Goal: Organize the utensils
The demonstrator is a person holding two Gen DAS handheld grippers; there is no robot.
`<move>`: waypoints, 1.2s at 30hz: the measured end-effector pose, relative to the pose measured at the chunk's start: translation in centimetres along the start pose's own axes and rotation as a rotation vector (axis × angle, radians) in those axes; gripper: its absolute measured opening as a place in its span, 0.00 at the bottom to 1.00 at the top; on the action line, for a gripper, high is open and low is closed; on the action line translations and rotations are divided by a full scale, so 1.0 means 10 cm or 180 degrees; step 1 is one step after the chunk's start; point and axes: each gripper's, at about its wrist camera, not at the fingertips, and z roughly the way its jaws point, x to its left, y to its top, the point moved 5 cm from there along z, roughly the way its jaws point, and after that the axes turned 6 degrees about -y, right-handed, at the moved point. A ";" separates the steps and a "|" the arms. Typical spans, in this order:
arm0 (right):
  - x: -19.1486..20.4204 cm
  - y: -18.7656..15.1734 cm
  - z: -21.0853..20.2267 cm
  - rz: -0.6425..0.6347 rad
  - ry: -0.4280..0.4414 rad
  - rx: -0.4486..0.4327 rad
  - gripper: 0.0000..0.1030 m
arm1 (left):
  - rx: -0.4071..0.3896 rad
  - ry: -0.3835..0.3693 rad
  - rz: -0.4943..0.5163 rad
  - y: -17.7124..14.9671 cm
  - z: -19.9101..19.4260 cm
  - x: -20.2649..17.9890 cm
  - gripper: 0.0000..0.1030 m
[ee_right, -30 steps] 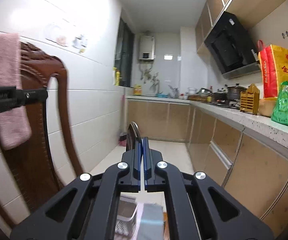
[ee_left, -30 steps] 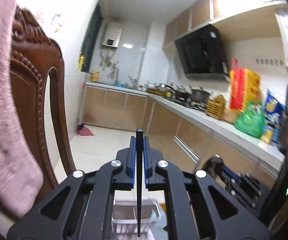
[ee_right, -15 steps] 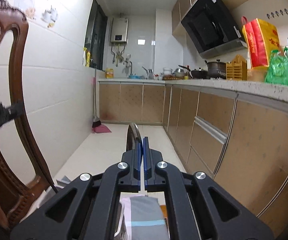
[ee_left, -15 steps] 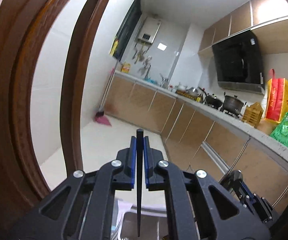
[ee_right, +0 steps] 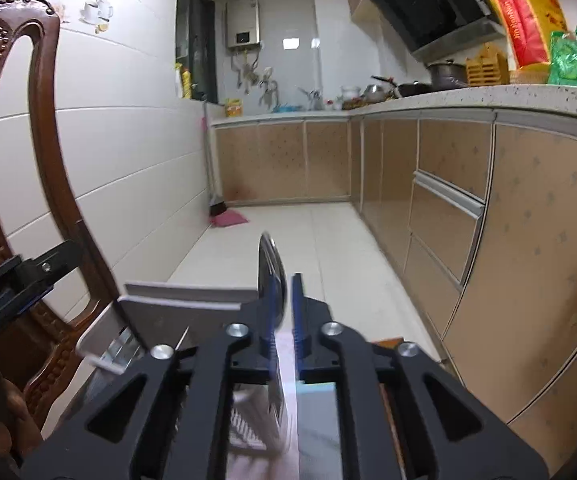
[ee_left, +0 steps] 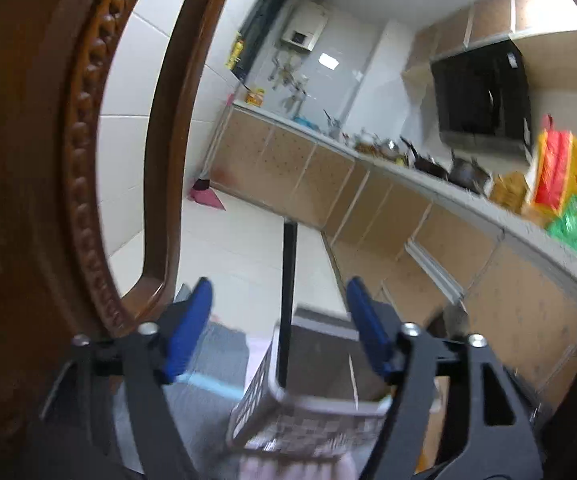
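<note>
Your left gripper has just sprung open, chopstick upright between the fingers over the basket at 6 o'clock, right gripper easing off its spoon.

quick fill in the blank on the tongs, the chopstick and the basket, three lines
1. The left tongs stand ___, pads clear of the black chopstick.
2. The chopstick's lower end is ___ the white basket.
3. The right tongs have a metal spoon between pads coloured ___.

Missing words: open; inside; blue.

Both tongs have just been opening.
</note>
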 end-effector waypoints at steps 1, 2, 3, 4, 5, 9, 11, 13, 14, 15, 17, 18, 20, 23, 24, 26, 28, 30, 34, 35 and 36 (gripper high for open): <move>-0.01 -0.02 -0.09 -0.0021 0.0068 0.0008 0.23 | 0.0071 -0.0041 0.0038 -0.04 -0.09 0.00 0.78; -0.04 -0.04 -0.19 -0.0038 0.0164 0.0020 0.27 | 0.0172 -0.0094 0.0110 -0.12 -0.23 0.00 0.80; -0.06 -0.05 -0.28 -0.0057 0.0230 0.0019 0.39 | 0.0252 -0.0119 0.0163 -0.15 -0.32 -0.01 0.81; -0.10 -0.09 -0.44 -0.0079 0.0295 -0.0018 0.48 | 0.0398 -0.0189 0.0248 -0.26 -0.50 -0.01 0.83; -0.14 -0.12 -0.58 -0.0090 0.0361 -0.0054 0.49 | 0.0463 -0.0225 0.0299 -0.31 -0.62 -0.02 0.85; -0.28 -0.51 -1.25 -0.0131 0.0819 0.0095 0.58 | 0.0896 -0.0108 0.0552 -0.62 -1.22 -0.03 0.87; -0.33 -0.74 -1.53 -0.0111 0.0998 0.0280 0.62 | 0.1040 -0.0037 0.0666 -0.87 -1.54 0.01 0.87; -0.34 -0.96 -1.81 -0.0035 0.1284 0.0502 0.62 | 0.1106 0.0010 0.0819 -1.15 -1.77 0.07 0.87; -0.33 -1.06 -1.93 -0.0025 0.1376 0.0539 0.62 | 0.1140 0.0080 0.0878 -1.31 -1.87 0.11 0.87; -0.32 -1.18 -2.06 -0.0063 0.1402 0.0569 0.62 | 0.1198 0.0150 0.0895 -1.41 -1.92 0.12 0.87; -0.30 -1.36 -2.25 -0.0169 0.1311 0.0592 0.62 | 0.1378 0.0183 0.0787 -1.63 -2.02 0.19 0.87; -0.28 -1.46 -2.32 -0.0210 0.1282 0.0608 0.62 | 0.1393 0.0167 0.0728 -1.67 -2.05 0.19 0.87; -0.26 -1.56 -2.40 -0.0262 0.1219 0.0622 0.62 | 0.1386 0.0154 0.0738 -1.72 -2.08 0.14 0.87; -0.21 -1.61 -2.44 -0.0397 0.1182 0.0626 0.62 | 0.1369 0.0143 0.0837 -1.69 -2.03 0.04 0.87; -0.22 -1.61 -2.46 -0.0406 0.1162 0.0594 0.62 | 0.1363 0.0144 0.0835 -1.70 -2.02 0.04 0.87; -0.28 -1.63 -2.44 -0.0373 0.1128 0.0599 0.62 | 0.1359 0.0151 0.0821 -1.71 -2.00 0.04 0.87; -0.34 -1.62 -2.40 -0.0321 0.1084 0.0623 0.62 | 0.1355 0.0155 0.0802 -1.71 -1.99 0.05 0.87; -0.39 -1.61 -2.37 -0.0227 0.1074 0.0651 0.62 | 0.1361 0.0153 0.0787 -1.68 -2.00 0.04 0.87; -0.41 -1.62 -2.34 -0.0198 0.1040 0.0692 0.62 | 0.1354 0.0150 0.0825 -1.68 -2.02 0.04 0.87; -0.40 -1.63 -2.33 -0.0218 0.1035 0.0708 0.62 | 0.1346 0.0147 0.0820 -1.67 -2.03 0.05 0.87; -0.39 -1.64 -2.33 -0.0230 0.1033 0.0715 0.62 | 0.1341 0.0144 0.0810 -1.67 -2.03 0.05 0.87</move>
